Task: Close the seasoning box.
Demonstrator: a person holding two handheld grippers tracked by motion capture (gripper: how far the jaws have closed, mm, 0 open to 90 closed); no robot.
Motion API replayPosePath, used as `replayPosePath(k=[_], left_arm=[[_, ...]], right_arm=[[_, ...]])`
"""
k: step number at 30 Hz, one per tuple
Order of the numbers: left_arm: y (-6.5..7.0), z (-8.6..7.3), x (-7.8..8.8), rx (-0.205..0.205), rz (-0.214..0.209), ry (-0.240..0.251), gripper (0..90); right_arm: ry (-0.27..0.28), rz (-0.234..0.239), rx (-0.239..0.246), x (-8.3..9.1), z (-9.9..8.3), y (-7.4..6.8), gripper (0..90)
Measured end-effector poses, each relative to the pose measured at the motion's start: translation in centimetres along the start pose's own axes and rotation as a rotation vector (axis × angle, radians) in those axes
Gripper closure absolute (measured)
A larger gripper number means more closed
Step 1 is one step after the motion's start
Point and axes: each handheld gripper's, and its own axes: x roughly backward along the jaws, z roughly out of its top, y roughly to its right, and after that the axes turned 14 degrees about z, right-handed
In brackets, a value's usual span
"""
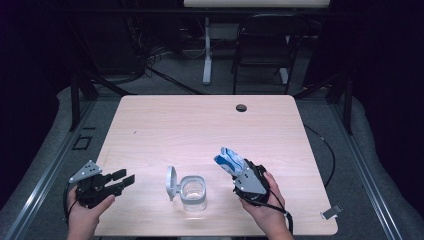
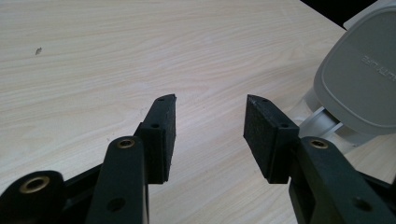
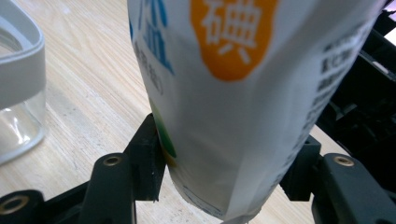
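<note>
A clear square container (image 1: 193,193) with a grey rim stands near the table's front edge, its grey lid (image 1: 171,181) hinged open on its left side. My right gripper (image 1: 241,170), to the right of the container, is shut on a white and blue bag (image 1: 229,160) that tilts up and to the left. In the right gripper view the bag (image 3: 233,93) sits between both jaws, with the container (image 3: 18,84) at the left. My left gripper (image 1: 122,179) rests open at the front left, pointing at the lid (image 2: 359,84). Nothing is between its pads (image 2: 163,135).
The light wooden table (image 1: 200,130) has a dark cable hole (image 1: 241,107) at the back right. A black chair (image 1: 262,45) and a white table leg (image 1: 206,50) stand beyond the far edge. A small grey clip (image 1: 331,212) lies at the front right corner.
</note>
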Motion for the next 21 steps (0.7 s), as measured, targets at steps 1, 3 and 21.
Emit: replayPosePath(k=[1,3,21], left_arm=[[0.01,-0.01,-0.01,0.002,-0.001,-0.002,54.3],[0.02,-0.03,-0.04,0.003,-0.001,-0.002,54.3],[-0.02,-0.15,-0.29,0.001,0.004,-0.008,54.2]], right_arm=[[-0.007,-0.003,0.009,0.03,-0.02,0.01,43.2],[-0.005,-0.005,0.010,0.03,-0.07,0.00,43.2],[-0.037,-0.032,0.068,-0.43,-0.66,-0.30,43.2]])
